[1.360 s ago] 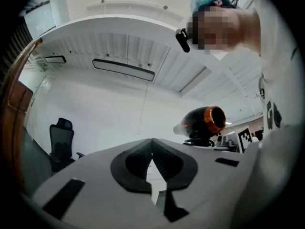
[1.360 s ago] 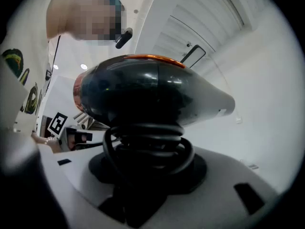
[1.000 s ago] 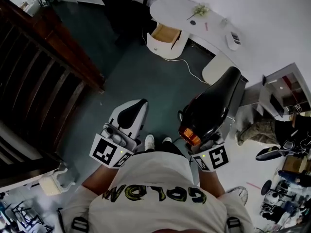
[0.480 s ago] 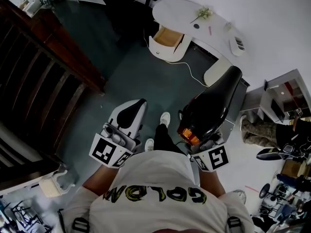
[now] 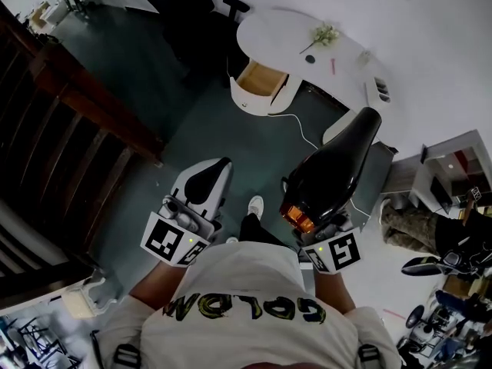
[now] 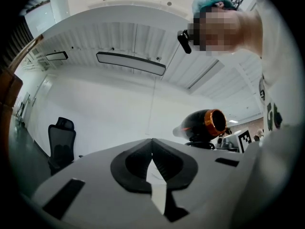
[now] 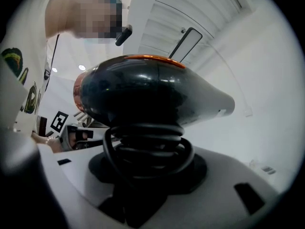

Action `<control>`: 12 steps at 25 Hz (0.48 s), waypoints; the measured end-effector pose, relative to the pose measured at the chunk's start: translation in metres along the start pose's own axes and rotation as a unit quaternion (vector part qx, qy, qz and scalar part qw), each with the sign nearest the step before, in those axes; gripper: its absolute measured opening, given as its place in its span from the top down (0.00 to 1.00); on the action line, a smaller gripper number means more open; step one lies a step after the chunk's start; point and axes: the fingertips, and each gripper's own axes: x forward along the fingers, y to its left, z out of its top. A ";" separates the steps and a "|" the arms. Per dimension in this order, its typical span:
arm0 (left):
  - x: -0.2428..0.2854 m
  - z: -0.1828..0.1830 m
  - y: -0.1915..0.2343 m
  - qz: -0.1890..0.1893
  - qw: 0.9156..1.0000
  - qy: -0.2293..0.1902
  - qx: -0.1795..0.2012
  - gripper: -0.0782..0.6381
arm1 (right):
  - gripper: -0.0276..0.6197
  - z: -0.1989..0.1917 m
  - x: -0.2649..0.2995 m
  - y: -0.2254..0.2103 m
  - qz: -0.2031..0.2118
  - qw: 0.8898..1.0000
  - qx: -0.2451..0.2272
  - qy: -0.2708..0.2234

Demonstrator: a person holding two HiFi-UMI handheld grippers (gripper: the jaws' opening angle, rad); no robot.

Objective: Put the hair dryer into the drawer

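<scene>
The black hair dryer (image 5: 332,169) with an orange ring at its rear stands between the jaws of my right gripper (image 5: 319,210), which is shut on its cord-wrapped handle (image 7: 145,149). In the right gripper view its body (image 7: 152,92) fills the middle, nozzle to the right. My left gripper (image 5: 207,177) is held beside it, shut with nothing in it; its pads meet at the tip (image 6: 152,144). The left gripper view shows the dryer (image 6: 202,124) off to the right. The open drawer (image 5: 260,78), wood-lined in a white cabinet, lies ahead on the floor under a white desk (image 5: 292,29).
A black office chair (image 5: 188,10) stands left of the desk. A dark wooden railing (image 5: 69,121) runs along the left. A white cable (image 5: 296,110) trails over the green floor. Clutter and shelves (image 5: 453,175) sit at the right. My shoe (image 5: 255,204) shows between the grippers.
The desk and drawer have drifted lower in the head view as I walk toward them; my feet have stepped. Both grippers keep their pose and grip.
</scene>
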 end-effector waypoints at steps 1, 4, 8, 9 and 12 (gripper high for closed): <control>0.013 0.000 0.004 0.002 1.000 0.001 0.001 0.88 | 0.60 0.000 0.006 -0.013 0.002 1.000 0.000 -0.001; 0.050 -0.003 0.013 0.006 1.000 0.005 0.003 0.88 | 0.60 -0.001 0.020 -0.050 0.004 1.000 0.004 0.000; 0.093 -0.010 0.022 0.010 1.000 0.010 0.007 0.88 | 0.60 -0.006 0.033 -0.093 0.004 1.000 0.013 0.003; 0.103 -0.012 0.025 0.012 1.000 0.011 0.008 0.88 | 0.60 -0.008 0.036 -0.103 0.004 1.000 0.014 0.004; 0.127 -0.016 0.031 0.016 1.000 0.012 0.009 0.88 | 0.60 -0.010 0.045 -0.127 0.005 1.000 0.013 0.006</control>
